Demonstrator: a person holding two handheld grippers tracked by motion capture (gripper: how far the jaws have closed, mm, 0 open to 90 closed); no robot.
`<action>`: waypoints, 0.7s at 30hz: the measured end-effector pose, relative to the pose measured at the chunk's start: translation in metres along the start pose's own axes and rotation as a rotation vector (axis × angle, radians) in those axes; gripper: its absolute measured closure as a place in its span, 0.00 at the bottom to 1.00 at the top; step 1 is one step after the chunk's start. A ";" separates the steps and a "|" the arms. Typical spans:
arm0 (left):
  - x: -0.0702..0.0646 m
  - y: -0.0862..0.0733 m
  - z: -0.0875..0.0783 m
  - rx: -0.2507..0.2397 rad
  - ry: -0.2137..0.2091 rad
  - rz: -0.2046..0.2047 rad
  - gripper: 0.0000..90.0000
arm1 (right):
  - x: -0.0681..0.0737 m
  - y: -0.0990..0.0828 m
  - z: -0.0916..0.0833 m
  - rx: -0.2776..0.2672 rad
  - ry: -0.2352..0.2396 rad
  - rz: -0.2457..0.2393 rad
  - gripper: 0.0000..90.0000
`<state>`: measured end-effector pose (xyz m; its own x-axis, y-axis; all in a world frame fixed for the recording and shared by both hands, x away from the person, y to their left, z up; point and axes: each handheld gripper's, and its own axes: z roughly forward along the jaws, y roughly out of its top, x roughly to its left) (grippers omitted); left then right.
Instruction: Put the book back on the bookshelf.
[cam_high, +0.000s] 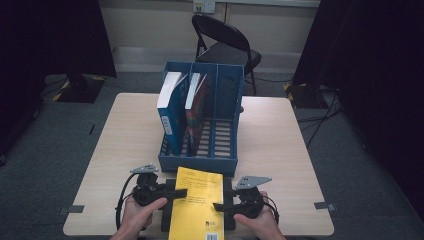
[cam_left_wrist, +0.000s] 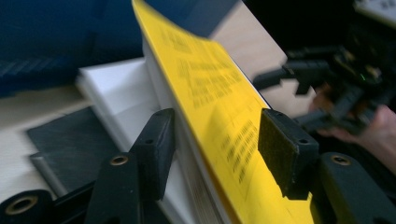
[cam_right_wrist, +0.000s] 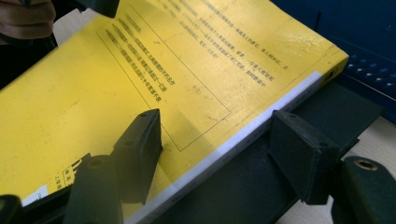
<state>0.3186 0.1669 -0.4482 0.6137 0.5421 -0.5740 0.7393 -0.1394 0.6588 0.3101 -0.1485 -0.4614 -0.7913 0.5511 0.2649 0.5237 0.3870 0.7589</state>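
High view: yellow book (cam_high: 196, 207) lies flat on a dark pad (cam_high: 168, 220) at the near edge of the table (cam_high: 280, 145), just in front of the blue file rack (cam_high: 200, 125). Rack has three slots; two books stand upright in the left and middle slots, right slot holds none. Left gripper (cam_high: 176, 193) reaches in at the book's left edge, right gripper (cam_high: 223, 205) at its right edge, a hand behind each. Black folding chair (cam_high: 225, 45) beyond the table

Left gripper view: jaws straddle the book's page-side edge, one pad under the white page block, the other over the yellow cover (cam_left_wrist: 219, 116). Upper pad stands clear of the cover, so not clamped; jaws apart with the book between them. Right gripper (cam_left_wrist: 299, 74) and its hand blurred across the book. Dark pad (cam_left_wrist: 70, 144) under the book

Right gripper view: jaws straddle the spine edge; one pad sits over the yellow cover (cam_right_wrist: 140, 79), the other hangs off past the spine above the dark pad (cam_right_wrist: 336, 107). Gap shows on the spine side; released, not gripping. Blue rack (cam_right_wrist: 359, 42) at upper right
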 end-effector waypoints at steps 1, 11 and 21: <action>-0.002 -0.002 0.004 0.023 -0.023 -0.002 0.53 | 0.000 0.000 0.000 -0.001 0.001 0.000 0.38; 0.003 -0.002 0.017 0.063 -0.032 -0.014 0.70 | -0.001 0.000 0.001 -0.004 0.007 -0.001 0.39; 0.003 0.004 0.021 0.048 -0.094 -0.025 0.91 | -0.002 0.001 0.002 -0.013 0.010 -0.004 0.38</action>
<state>0.3287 0.1510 -0.4575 0.6167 0.4656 -0.6347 0.7657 -0.1678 0.6210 0.3130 -0.1482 -0.4626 -0.7965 0.5421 0.2677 0.5162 0.3793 0.7679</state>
